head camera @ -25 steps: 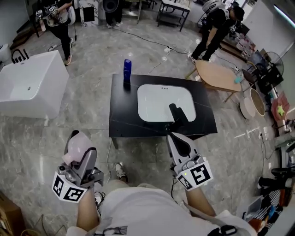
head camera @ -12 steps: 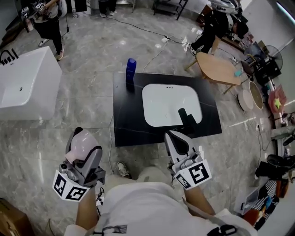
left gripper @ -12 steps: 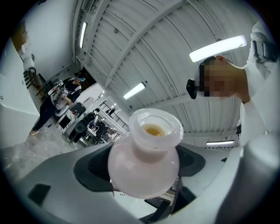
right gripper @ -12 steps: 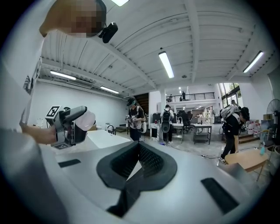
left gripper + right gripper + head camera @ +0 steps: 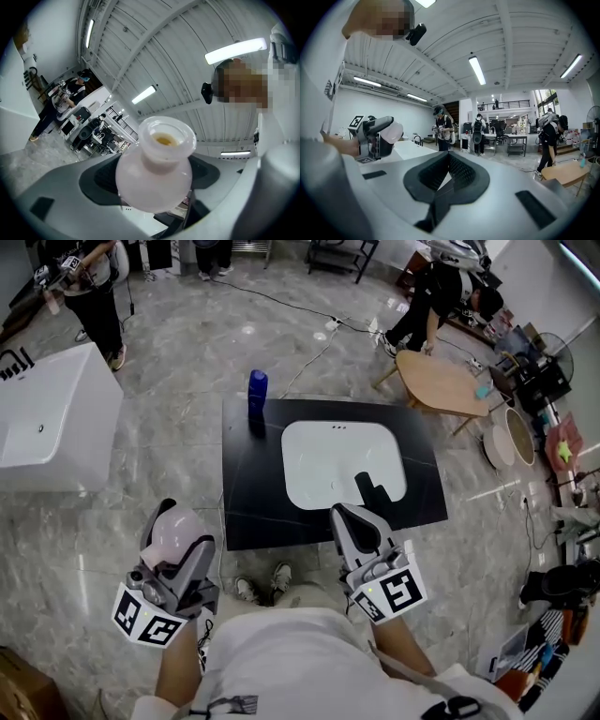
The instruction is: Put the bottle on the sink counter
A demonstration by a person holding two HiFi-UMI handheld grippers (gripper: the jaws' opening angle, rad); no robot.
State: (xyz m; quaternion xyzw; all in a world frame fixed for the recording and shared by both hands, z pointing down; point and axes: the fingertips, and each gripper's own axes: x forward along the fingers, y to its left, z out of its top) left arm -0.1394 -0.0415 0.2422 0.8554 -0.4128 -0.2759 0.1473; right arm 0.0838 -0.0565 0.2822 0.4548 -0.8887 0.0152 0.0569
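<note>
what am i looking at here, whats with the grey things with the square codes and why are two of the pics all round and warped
There is no robot here. A person holds a hand-held gripper in each hand, and the cubes with square codes are part of those grippers. The top-down picture comes from a camera on the person's head. The two round, warped pictures come from cameras riding on each gripper, looking along its fingers. The left gripper has its fingers clamped on a pale pink bottle. The right gripper is closed with nothing in it. Just ahead stands a black sink counter with a white basin and a black faucet. A blue bottle stands at its far left corner.
</note>
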